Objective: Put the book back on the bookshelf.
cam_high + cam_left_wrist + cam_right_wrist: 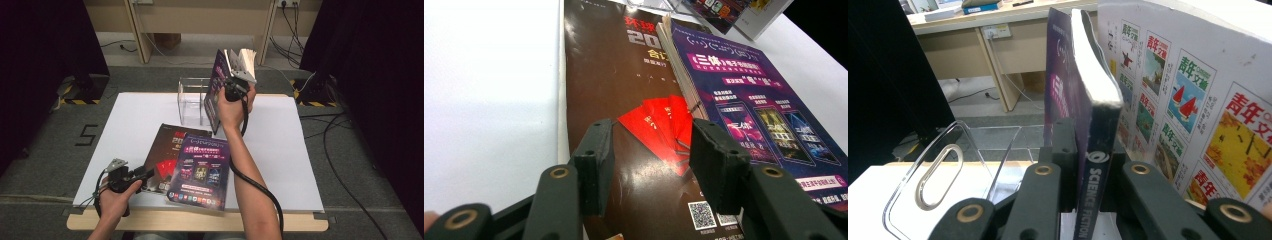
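Two glossy magazines [1088,115] (spines upright) sit pinched in the right gripper [1087,200]; left gripper [649,160] gapes empty.

The right gripper [235,75] is raised at the far side on an outstretched forearm, jaws clamped. The left gripper [145,175] rests low at the near edge, its jaws parted with nothing between them.

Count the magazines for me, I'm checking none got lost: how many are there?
3: brown magazine and purple magazine overlapping on the table, one upright magazine in the right gripper.
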Motion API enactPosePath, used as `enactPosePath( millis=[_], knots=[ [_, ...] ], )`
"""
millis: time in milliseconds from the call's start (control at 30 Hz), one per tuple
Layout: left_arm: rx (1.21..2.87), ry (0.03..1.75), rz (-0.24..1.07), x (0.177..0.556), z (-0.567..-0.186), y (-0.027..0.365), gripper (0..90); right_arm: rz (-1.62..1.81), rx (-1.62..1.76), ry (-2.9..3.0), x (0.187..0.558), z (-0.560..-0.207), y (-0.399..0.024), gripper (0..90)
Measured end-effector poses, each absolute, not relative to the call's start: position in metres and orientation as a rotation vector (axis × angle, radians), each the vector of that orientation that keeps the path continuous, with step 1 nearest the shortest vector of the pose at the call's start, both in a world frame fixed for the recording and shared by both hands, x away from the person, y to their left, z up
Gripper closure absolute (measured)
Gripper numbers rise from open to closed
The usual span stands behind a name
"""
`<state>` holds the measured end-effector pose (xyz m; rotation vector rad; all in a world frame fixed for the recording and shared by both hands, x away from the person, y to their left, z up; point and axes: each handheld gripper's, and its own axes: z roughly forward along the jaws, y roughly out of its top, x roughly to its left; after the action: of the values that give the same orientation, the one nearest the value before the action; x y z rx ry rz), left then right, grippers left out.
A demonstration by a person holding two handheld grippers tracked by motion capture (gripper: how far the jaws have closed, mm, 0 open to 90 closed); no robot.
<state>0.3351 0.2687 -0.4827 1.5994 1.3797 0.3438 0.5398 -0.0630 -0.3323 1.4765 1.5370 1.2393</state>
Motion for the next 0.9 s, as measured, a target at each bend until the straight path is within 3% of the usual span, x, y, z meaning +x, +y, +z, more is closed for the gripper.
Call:
enactPosePath(
  millis=[900],
  knots=[
    [1.609,1.376,0.340,0.335,-0.483,0.267,51.3,1.272,1.550,1.562,0.530,-0.337,-0.076,73.3]
  ],
)
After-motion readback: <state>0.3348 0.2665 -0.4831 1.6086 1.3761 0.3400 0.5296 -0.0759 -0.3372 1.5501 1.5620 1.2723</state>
